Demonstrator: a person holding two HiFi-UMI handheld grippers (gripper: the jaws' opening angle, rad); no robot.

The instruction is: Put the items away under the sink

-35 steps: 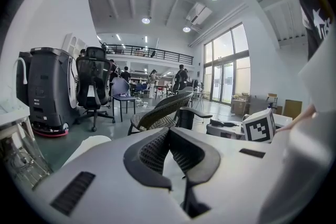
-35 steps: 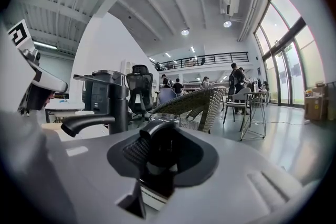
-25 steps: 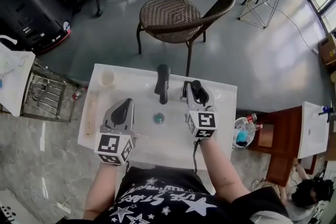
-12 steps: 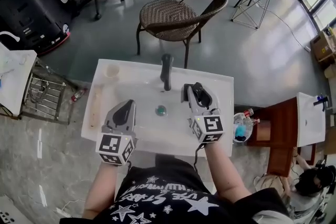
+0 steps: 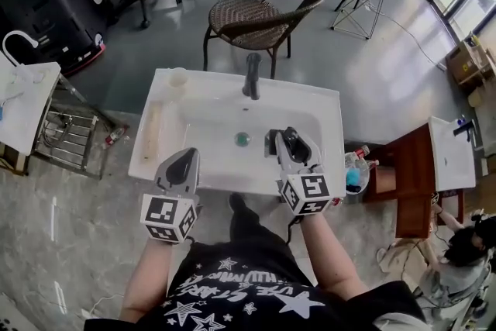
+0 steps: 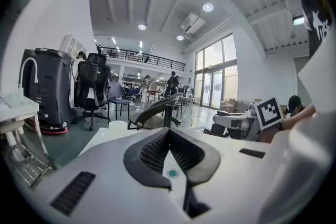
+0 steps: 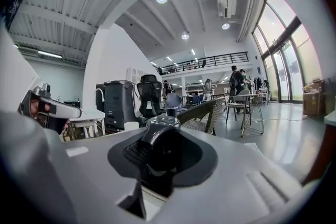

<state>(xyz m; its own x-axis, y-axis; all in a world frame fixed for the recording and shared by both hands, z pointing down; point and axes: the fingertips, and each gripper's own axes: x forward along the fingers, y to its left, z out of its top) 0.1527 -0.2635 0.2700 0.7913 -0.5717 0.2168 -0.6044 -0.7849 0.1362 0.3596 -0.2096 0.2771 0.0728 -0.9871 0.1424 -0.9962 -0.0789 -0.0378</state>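
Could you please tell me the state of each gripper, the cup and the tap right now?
Left gripper: shut, nothing between its jaws.
Right gripper: shut on a dark object.
Cup: upright on the sink rim, back left corner.
Tap: no water visibly running.

Wicker chair (image 5: 249, 16), gry floor (image 5: 387, 89), lg windows (image 7: 295, 60).

My left gripper (image 5: 184, 157) and right gripper (image 5: 285, 138) hang over white sink (image 5: 167, 167) front rim; right jaws grip dark object (image 5: 291, 145); faucet (image 5: 253, 75) behind.
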